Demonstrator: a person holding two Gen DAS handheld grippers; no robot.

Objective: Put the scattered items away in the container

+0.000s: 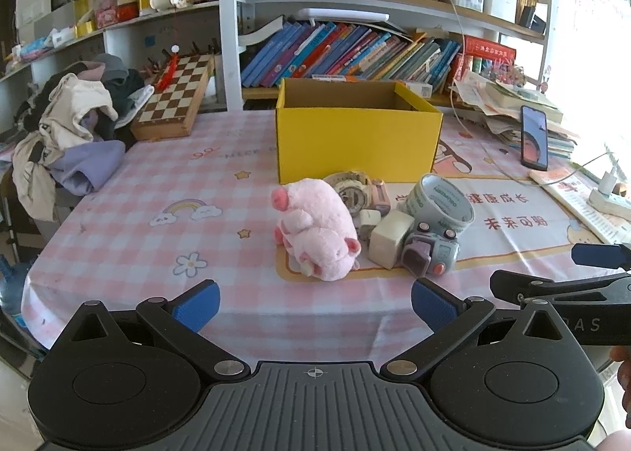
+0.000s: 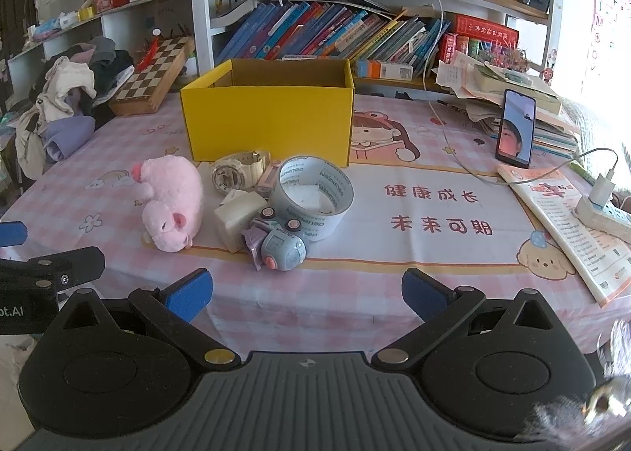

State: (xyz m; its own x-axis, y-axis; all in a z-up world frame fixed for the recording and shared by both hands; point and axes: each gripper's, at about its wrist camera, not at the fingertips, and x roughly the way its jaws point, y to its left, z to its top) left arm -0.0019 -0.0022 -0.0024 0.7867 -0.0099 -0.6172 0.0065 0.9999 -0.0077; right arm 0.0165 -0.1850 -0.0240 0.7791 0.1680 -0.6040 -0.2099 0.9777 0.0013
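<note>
With nothing yet in the yellow cardboard box [image 1: 357, 143], I hold both claws wide open and empty over the near edge of the tabletop [image 1: 130, 190]. Left claw [image 1: 315, 303], right claw [image 2: 307, 293]. Items cluster just before the box: pink plush pig [image 1: 315, 230], tape roll [image 2: 315, 196], white watch [image 2: 236, 171], white block [image 2: 236, 220], small toy car [image 2: 276, 247]. I'd take the pig first, squeezing its body crosswise.
</note>
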